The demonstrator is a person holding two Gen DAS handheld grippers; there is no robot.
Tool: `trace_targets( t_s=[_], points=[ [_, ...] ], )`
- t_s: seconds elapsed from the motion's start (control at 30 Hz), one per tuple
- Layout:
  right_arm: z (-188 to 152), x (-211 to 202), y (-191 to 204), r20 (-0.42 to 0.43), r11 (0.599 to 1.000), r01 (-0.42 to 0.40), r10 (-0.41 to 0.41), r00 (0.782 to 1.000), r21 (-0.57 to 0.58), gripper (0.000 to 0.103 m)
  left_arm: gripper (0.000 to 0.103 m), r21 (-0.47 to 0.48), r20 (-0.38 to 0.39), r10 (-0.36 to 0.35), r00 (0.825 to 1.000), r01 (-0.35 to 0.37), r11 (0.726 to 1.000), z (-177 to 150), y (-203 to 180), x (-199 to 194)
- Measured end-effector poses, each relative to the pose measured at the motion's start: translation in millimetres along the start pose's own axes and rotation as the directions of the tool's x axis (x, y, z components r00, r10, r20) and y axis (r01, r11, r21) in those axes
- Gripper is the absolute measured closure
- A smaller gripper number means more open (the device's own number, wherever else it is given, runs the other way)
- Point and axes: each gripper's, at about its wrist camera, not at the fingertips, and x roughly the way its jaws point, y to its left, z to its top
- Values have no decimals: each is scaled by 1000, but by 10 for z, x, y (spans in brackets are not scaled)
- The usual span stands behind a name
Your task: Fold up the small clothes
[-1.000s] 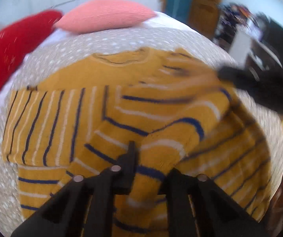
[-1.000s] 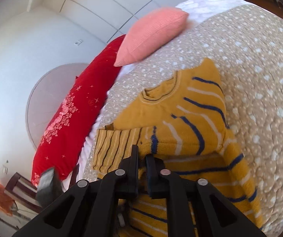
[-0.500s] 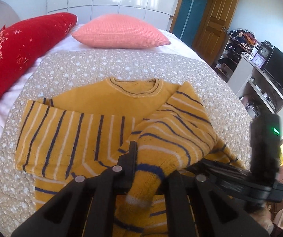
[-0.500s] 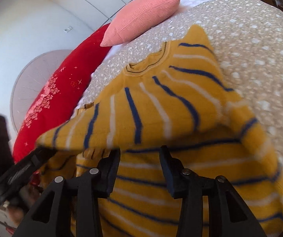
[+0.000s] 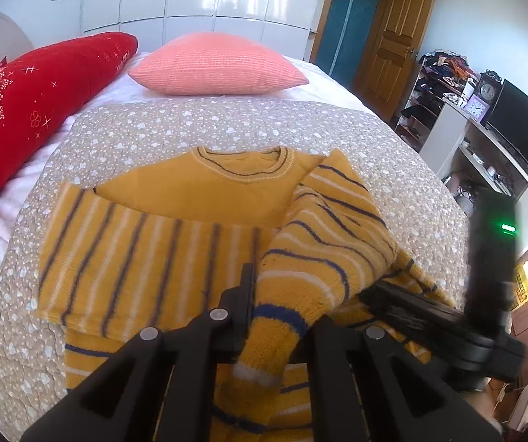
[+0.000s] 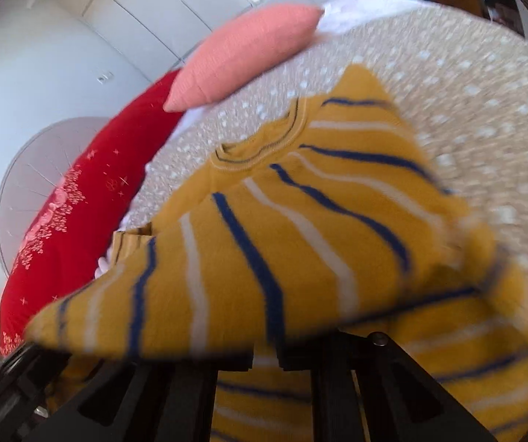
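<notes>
Fingers [image 5: 243, 294] of the left gripper [image 5: 282, 316] stand part open, the striped cuff of the sweater's right sleeve [image 5: 322, 243] lying between them; whether they pinch it firmly cannot be told, though the cuff bunches against the near finger. Right gripper [image 6: 264, 357], seen in the left view as a dark body low beside the sleeve, reaches under the draped knit; its fingers are hidden beneath the cloth in its own blurred view, so their opening cannot be told. Sweater [image 5: 197, 191], yellow with blue and white stripes, lies flat on the dotted bedspread [image 5: 227, 125], collar toward the pink pillow [image 5: 216, 66] and red pillow [image 5: 42, 73]. Its other sleeve [image 5: 135, 258] is already folded across the chest. Judged step: laying the second of 2 sleeves over the body. To do it well, carry the cuff across level, keep the fold line at the shoulder straight, and let go only once the sleeve lies flat without puckers.
</notes>
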Motion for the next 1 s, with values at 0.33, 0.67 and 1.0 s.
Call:
trace_targets(
  t_s=[0.33,0.67,1.0],
  points=[
    [-318,-821,-666,42,987,5,-12,999,161,94,88,79,-50,23,998,-19,997,-267,-264,72],
    [-514,-1477,-1004,87,982,110,-124,988,154,65,27,-83,-15,-41,999,39,996,-682,309,-521],
    [-710,-1640,-1012,64,980,161,-169,984,113,57,25,-306,-14,62,998,-63,950,-782,1128,-465]
  ],
)
